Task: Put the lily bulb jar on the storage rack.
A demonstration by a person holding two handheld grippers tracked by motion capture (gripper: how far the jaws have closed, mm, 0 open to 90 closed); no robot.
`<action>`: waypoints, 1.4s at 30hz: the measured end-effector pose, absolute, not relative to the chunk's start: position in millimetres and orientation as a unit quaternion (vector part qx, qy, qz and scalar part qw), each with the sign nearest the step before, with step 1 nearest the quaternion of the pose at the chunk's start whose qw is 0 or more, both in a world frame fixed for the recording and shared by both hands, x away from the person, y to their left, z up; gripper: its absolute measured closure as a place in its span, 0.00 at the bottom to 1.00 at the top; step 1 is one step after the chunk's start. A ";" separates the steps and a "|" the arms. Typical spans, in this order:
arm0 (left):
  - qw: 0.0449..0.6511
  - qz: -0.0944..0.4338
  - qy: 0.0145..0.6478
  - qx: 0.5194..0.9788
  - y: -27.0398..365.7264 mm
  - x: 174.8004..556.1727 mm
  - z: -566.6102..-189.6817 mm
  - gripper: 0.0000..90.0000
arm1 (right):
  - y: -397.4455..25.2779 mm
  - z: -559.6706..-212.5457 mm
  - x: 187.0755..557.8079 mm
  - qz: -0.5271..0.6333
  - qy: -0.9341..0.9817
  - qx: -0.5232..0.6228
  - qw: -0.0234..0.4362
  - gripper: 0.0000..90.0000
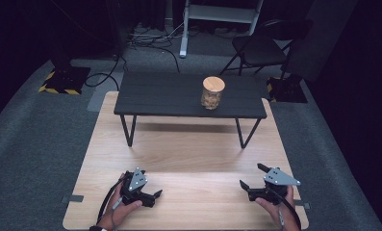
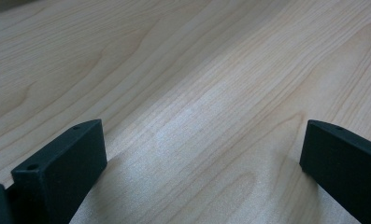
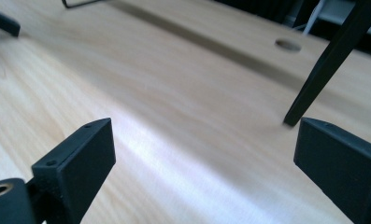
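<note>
I see both grippers low on the light wooden table (image 1: pixel 188 144), left gripper (image 1: pixel 152 195) at 7 o'clock, right gripper (image 1: pixel 251 175) at 5 o'clock, each with jaws spread wide and empty. A cork-lidded glass jar (image 1: pixel 212 92) stands on the black bench (image 1: pixel 159 96) at 12 o'clock.
</note>
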State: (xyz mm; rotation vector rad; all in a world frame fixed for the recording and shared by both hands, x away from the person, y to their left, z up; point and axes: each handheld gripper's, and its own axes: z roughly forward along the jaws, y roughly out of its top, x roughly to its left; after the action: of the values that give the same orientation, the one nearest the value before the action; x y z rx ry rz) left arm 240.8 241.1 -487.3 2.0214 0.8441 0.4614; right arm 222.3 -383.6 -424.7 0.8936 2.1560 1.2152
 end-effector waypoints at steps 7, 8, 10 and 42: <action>0.436 0.186 0.339 0.813 241.1 240.7 -487.2 0.01 | -381.6 -444.4 219.6 0.423 0.804 0.340 0.242 0.06; 0.436 0.186 0.339 0.813 241.1 240.7 -487.2 0.01 | -382.1 -446.7 220.2 0.421 0.806 0.343 0.236 0.06; 0.436 0.186 0.339 0.813 241.1 240.7 -487.2 0.01 | -380.8 -450.5 220.0 0.412 0.811 0.344 0.235 0.06; 0.437 0.185 0.339 0.812 241.0 240.8 -487.4 0.01 | -387.5 -480.2 222.4 0.419 0.802 0.374 0.203 0.02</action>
State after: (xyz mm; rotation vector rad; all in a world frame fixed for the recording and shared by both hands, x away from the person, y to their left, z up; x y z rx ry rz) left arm 240.8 241.0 -487.4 2.0205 0.8443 0.4610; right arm 222.4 -387.5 -480.2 1.0439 2.2393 1.1698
